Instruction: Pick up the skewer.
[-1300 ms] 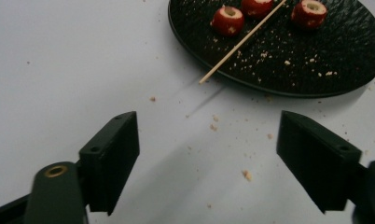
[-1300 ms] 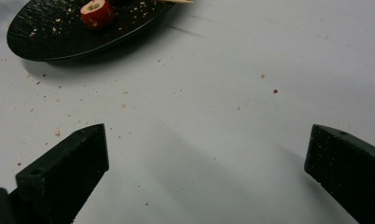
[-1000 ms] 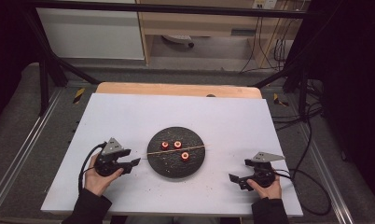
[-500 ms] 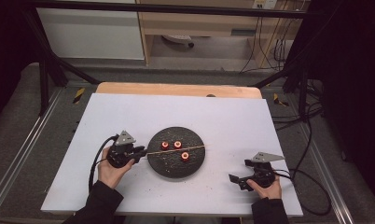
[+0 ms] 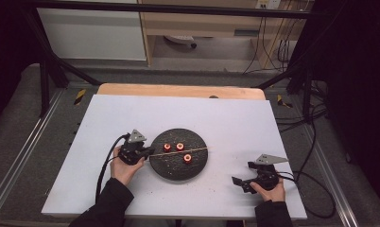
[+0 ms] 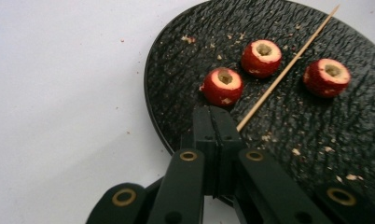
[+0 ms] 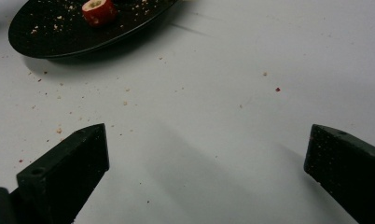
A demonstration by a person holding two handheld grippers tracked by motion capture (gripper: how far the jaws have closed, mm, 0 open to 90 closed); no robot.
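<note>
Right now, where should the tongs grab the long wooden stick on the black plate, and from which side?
Probably by its near end, where it pokes past the plate's left rim. The stick lies flat between the red fruit pieces, so its middle is crowded. The left tongs, coming from the left side, are shut on that end; the pinch itself is hidden behind the jaws.
</note>
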